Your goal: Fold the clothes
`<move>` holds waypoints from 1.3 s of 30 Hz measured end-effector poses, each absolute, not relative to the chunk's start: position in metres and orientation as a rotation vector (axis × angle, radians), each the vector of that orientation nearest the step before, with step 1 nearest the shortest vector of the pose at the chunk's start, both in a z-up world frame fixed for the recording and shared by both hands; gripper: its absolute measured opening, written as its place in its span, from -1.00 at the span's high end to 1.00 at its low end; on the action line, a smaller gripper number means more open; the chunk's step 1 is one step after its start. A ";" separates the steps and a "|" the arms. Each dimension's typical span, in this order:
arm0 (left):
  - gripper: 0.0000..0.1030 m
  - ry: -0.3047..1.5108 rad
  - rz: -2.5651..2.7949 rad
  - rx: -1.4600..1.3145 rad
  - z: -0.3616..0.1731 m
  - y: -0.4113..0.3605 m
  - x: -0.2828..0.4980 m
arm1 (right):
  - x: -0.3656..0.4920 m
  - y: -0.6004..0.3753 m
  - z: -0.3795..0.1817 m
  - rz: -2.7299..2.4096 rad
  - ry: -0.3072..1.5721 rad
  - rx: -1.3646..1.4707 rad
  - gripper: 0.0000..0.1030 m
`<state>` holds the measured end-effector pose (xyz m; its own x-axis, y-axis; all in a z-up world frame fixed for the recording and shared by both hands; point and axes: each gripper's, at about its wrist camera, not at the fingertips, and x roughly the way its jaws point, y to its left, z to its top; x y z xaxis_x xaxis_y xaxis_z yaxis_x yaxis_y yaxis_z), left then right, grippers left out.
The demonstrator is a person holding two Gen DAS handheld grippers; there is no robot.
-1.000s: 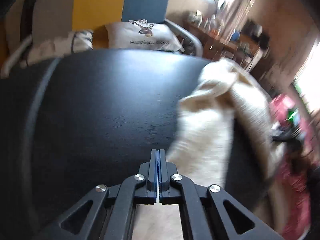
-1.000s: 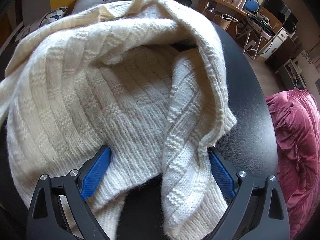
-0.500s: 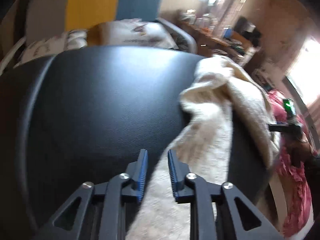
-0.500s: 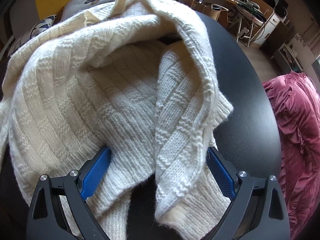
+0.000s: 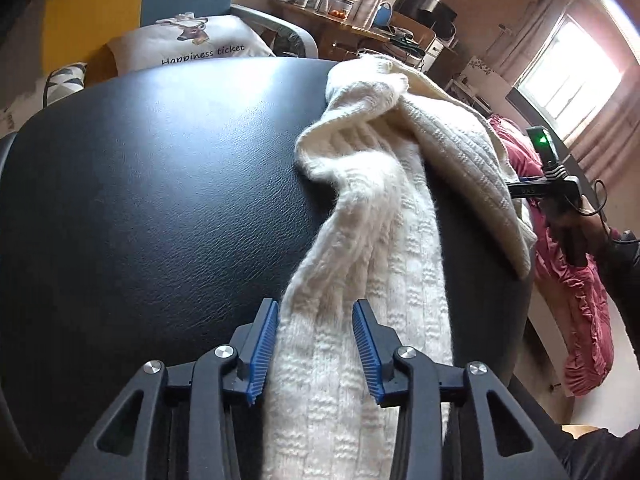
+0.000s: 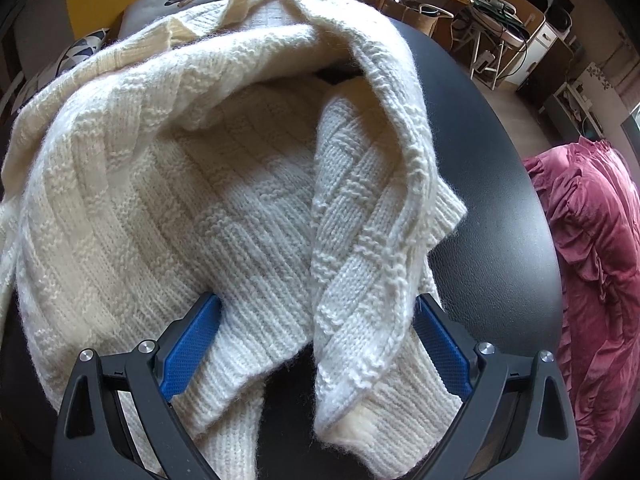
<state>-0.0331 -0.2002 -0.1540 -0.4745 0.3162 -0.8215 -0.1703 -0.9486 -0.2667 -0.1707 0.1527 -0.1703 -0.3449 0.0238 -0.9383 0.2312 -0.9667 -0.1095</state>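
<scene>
Black counter (image 5: 152, 184): carried one cream knit sweater (image 6: 168, 184), bunched toward its right side, edges rolled over, one sleeve (image 5: 360, 320) trailing toward the near edge; no flat, squared fold was visible, so folding remained. Left gripper (image 5: 315, 344): jaws spread astride the sleeve, not pinching. Right gripper (image 6: 316, 340): jaws spread wide over the hem.

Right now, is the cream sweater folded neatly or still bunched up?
Bunched up. The sweater lies in loose overlapping folds on the black table, one sleeve trailing between the open left gripper.
</scene>
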 end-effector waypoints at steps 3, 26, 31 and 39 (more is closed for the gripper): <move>0.73 -0.156 2.485 -1.409 -0.155 -0.191 -0.033 | -0.164 0.158 -0.174 -2.462 0.308 1.709 -0.89; 0.88 -0.624 2.922 -1.185 -0.059 -0.295 0.024 | -0.148 0.153 -0.179 -2.505 0.495 1.634 -0.69; 0.88 -0.683 2.938 -1.296 -0.083 -0.315 0.034 | -0.140 0.205 -0.164 -2.430 0.110 1.712 -0.69; 0.86 -0.746 2.870 -1.405 -0.115 -0.309 0.031 | -0.070 0.228 -0.169 -2.044 -0.299 1.615 -0.70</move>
